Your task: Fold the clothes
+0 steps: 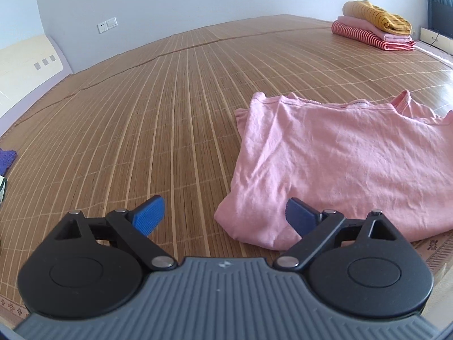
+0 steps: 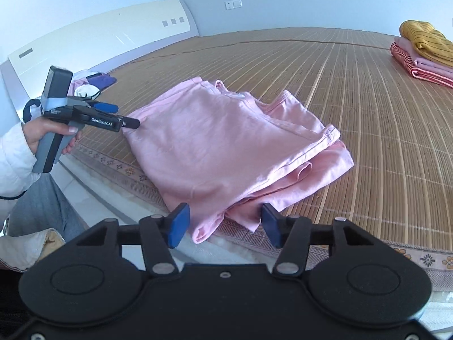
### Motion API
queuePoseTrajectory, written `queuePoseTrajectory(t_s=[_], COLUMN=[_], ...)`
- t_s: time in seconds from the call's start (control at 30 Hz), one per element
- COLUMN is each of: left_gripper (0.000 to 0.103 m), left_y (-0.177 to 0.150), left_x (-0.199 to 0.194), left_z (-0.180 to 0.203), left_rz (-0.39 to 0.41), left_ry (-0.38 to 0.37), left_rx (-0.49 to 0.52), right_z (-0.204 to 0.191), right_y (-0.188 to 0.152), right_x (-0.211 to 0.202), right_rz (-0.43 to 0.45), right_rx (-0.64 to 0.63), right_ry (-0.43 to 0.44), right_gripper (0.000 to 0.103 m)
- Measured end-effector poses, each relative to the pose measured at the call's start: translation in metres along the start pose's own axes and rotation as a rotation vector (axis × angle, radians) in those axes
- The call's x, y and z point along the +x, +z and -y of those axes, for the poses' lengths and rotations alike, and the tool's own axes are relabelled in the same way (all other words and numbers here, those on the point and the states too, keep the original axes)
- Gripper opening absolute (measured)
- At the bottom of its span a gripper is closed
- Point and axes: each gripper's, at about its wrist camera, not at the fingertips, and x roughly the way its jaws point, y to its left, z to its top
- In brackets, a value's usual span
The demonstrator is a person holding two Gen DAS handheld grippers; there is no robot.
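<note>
Bedroom, pale walls, bed covered by a bamboo mat (image 1: 175,107) that fills most of both views; cream headboard (image 2: 107,28) upper left in the right wrist view.

Pink shirt (image 2: 226,147) lies on the mat at the near edge of the bed, already folded into a thick rough rectangle, layers showing at its right side and a loose corner drooping toward the mat's patterned border. In the left wrist view it sits lower right (image 1: 339,164), collar end toward the far side.

Right gripper (image 2: 223,225): jaws apart, blue pads either side of the shirt's near corner, not pressing it as far as I can see. Left gripper (image 1: 226,215): jaws wide apart, nothing held, one pad over the shirt's near left corner, the other over bare mat. A hand (image 2: 48,136) in a white sleeve holds it at mid left.

Step looks like a last fold or a tidy-up. To do it well: pinch all layers at both near corners together, lift evenly, keep the edges lined up.

Room: the shirt is close to the bed's near edge, so work away from it. Wide bare mat beyond. Stack of folded clothes (image 1: 373,25) upper right, well apart; unfolded clothes pile (image 2: 93,82) by the headboard.
</note>
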Motion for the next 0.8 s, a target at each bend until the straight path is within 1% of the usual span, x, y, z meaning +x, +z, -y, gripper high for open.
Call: queuePoseTrajectory(t_s=[0.1, 0.13, 0.2, 0.23, 0.27, 0.3, 0.37, 0.43, 0.47, 0.5, 0.53, 0.63, 0.7, 0.8], left_gripper=[0.095, 0.095, 0.095, 0.095, 0.095, 0.095, 0.095, 0.095, 0.095, 0.095, 0.095, 0.095, 0.095, 0.096], left_y=[0.002, 0.004, 0.006, 0.008, 0.009, 0.009, 0.008, 0.006, 0.004, 0.001, -0.001, -0.01, -0.014, -0.016], left_x=[-0.02, -0.027, -0.035, -0.038, -0.041, -0.04, -0.037, -0.032, -0.028, -0.025, -0.022, -0.015, -0.012, -0.012], left_z=[0.004, 0.008, 0.024, 0.034, 0.045, 0.054, 0.074, 0.099, 0.107, 0.115, 0.12, 0.127, 0.125, 0.12], left_rz=[0.037, 0.055, 0.077, 0.088, 0.098, 0.096, 0.092, 0.067, 0.061, 0.05, 0.04, 0.012, 0.001, 0.001], left_ry=[-0.074, -0.123, -0.22, -0.273, -0.324, -0.364, -0.437, -0.448, -0.44, -0.431, -0.427, -0.412, -0.408, -0.419], left_rx=[-0.038, -0.051, -0.038, -0.025, -0.012, 0.004, 0.037, 0.084, 0.104, 0.131, 0.144, 0.183, 0.192, 0.184], right_z=[0.016, 0.023, 0.034, 0.04, 0.046, 0.052, 0.061, 0.068, 0.07, 0.071, 0.071, 0.064, 0.059, 0.062], right_y=[0.01, 0.014, 0.023, 0.028, 0.032, 0.036, 0.045, 0.05, 0.053, 0.053, 0.053, 0.052, 0.053, 0.062], right_x=[-0.013, -0.014, -0.007, -0.003, 0.004, 0.011, 0.023, 0.035, 0.041, 0.044, 0.047, 0.049, 0.038, 0.012], right_rz=[0.065, 0.088, 0.113, 0.125, 0.123, 0.121, 0.117, 0.091, 0.079, 0.081, 0.083, 0.078, 0.132, 0.245], right_rx=[0.049, 0.072, 0.095, 0.107, 0.119, 0.132, 0.162, 0.183, 0.19, 0.191, 0.192, 0.165, 0.169, 0.231], right_ry=[-0.049, -0.075, -0.13, -0.157, -0.166, -0.175, -0.174, -0.201, -0.217, -0.204, -0.19, -0.159, -0.123, -0.077], right_gripper=[0.057, 0.057, 0.057, 0.055, 0.048, 0.044, 0.043, 0.043, 0.042, 0.04, 0.035, 0.006, 0.006, 0.006])
